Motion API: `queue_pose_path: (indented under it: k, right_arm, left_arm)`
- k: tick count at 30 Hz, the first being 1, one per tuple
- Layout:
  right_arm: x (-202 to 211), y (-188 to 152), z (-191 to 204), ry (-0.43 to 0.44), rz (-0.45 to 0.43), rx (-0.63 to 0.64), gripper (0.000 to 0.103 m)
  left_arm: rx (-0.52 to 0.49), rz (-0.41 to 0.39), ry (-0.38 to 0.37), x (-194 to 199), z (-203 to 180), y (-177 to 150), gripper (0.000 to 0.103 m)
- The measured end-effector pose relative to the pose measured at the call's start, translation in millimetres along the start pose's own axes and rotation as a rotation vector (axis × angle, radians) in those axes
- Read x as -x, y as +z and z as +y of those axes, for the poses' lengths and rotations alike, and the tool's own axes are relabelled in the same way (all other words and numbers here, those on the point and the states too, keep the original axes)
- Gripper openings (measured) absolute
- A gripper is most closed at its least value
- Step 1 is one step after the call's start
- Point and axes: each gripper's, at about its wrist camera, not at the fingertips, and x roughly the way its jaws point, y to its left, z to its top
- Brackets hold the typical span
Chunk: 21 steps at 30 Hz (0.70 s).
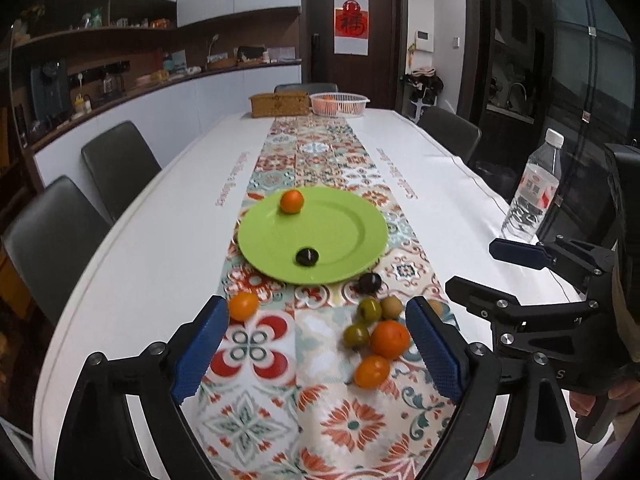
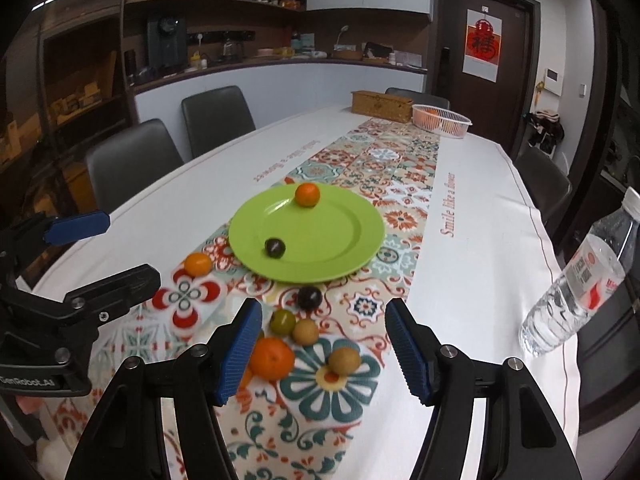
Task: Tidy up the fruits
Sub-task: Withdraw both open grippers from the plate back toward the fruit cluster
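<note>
A green plate [image 1: 340, 228] [image 2: 332, 232] lies on the patterned runner and holds a small orange [image 1: 291, 201] [image 2: 307, 195] and a dark plum [image 1: 307, 257] [image 2: 275, 247]. Loose fruit lies in front of it: a second dark plum [image 1: 369, 283] [image 2: 309, 298], green fruits [image 1: 369, 310] [image 2: 282, 322], brown fruits [image 1: 391, 307] [image 2: 344, 361], a large orange [image 1: 390, 339] [image 2: 272, 358] and a lone small orange [image 1: 243, 306] [image 2: 197, 264]. My left gripper [image 1: 316, 340] is open and empty above the runner. My right gripper [image 2: 324, 348] is open and empty over the fruit cluster.
A water bottle [image 1: 532, 192] [image 2: 580, 280] stands near the table's right edge. A wicker box [image 1: 280, 104] [image 2: 380, 106] and a white basket with oranges [image 1: 339, 103] [image 2: 442, 119] stand at the far end. Chairs [image 1: 116, 168] line both sides.
</note>
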Motion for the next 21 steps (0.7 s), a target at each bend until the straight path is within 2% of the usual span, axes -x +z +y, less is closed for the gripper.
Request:
queue_pose_path:
  k: [10, 21]
  right_arm:
    - [-8.1, -18.8, -10.2, 0.018, 0.06, -0.002, 0.065]
    - [-34.7, -42.8, -19.6, 0.027, 0.148, 0.018, 0.065]
  left_arm:
    - [0.019, 0.082, 0.01, -14.3, -11.8, -24.5, 0.09]
    - [-0.002, 0.151, 0.009, -38.3, -22.8, -44.2, 0.09]
